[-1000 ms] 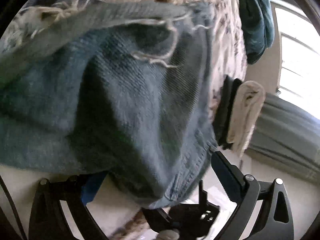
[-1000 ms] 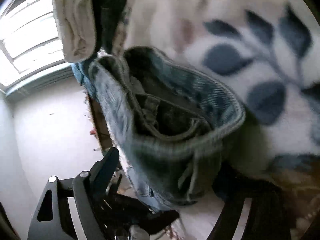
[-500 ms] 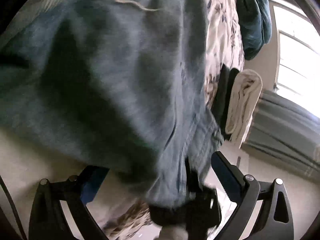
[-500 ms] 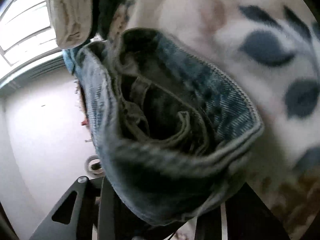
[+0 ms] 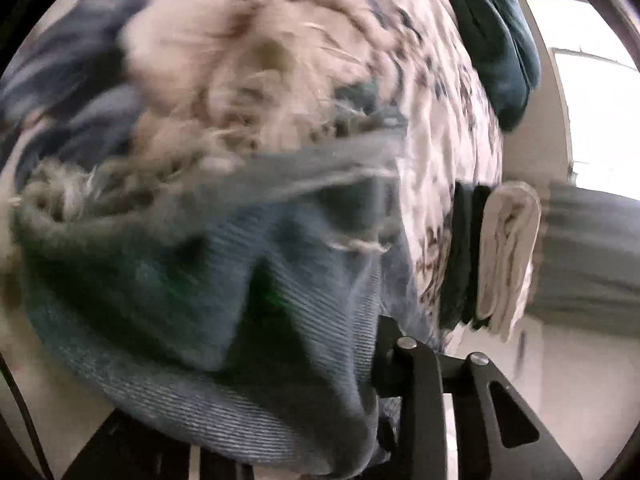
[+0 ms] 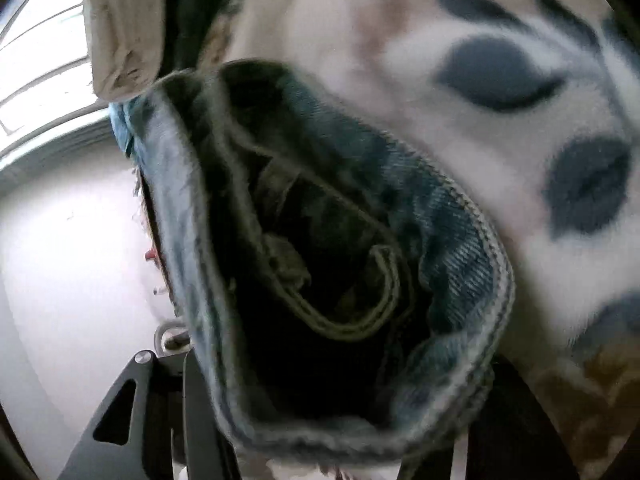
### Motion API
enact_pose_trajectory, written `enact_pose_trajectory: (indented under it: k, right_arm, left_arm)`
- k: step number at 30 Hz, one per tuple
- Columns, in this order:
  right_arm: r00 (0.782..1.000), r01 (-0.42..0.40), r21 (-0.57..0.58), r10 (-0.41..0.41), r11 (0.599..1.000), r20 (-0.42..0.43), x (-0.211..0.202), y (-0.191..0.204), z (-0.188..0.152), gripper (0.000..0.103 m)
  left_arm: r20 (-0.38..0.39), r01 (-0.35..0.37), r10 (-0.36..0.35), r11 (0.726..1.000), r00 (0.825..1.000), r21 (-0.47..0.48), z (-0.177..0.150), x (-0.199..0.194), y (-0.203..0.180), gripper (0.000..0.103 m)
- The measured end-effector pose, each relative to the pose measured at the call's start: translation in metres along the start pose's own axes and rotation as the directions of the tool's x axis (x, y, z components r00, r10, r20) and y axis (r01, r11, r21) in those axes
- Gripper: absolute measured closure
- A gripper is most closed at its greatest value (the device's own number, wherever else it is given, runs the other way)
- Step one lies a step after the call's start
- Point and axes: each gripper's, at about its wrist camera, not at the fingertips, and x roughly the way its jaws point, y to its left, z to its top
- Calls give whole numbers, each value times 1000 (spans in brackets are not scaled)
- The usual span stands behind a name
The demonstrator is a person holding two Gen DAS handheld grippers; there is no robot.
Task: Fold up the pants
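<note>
The blue denim pants fill the left wrist view, with a frayed hem across the upper middle. My left gripper is shut on a thick fold of this denim; its right finger shows, the left one is hidden under cloth. In the right wrist view the pants' waistband gapes open toward the camera. My right gripper is shut on the waistband's lower edge, with the fingers mostly covered by denim.
A white bedspread with dark blue leaf print lies under the pants. Folded cream and dark garments stand stacked at the bed's edge. A teal cloth lies farther back. A bright window and pale floor lie beyond.
Both grippers have closed on the denim. The pants have shifted in the left view, showing the frayed hem again. The waistband has come closer to the right camera.
</note>
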Motion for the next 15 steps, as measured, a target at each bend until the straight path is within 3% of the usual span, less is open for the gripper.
enact_pose_trajectory:
  k: [3,5,9,15]
  right_arm:
    - [996,-32,57,28,998,80,-6,-2,-6,67]
    - [994,-50,72,42,996,105,-14,4,-13,72]
    - [985,-90,52,81,995,151,-45,42,-32,74]
    - [962,-162,-20,162,987,219,-98,123,-37,74]
  left_arm:
    - [-25,2,-1,999,1000,36,2,1,-17,80]
    - [-45,8,-6,999,999,51,4,-7,-28,83]
    - [-91,32,-22,993,996,109,6,-33,-63,83]
    - [-160,118,-83,968,984,221,18,-59,-172,83]
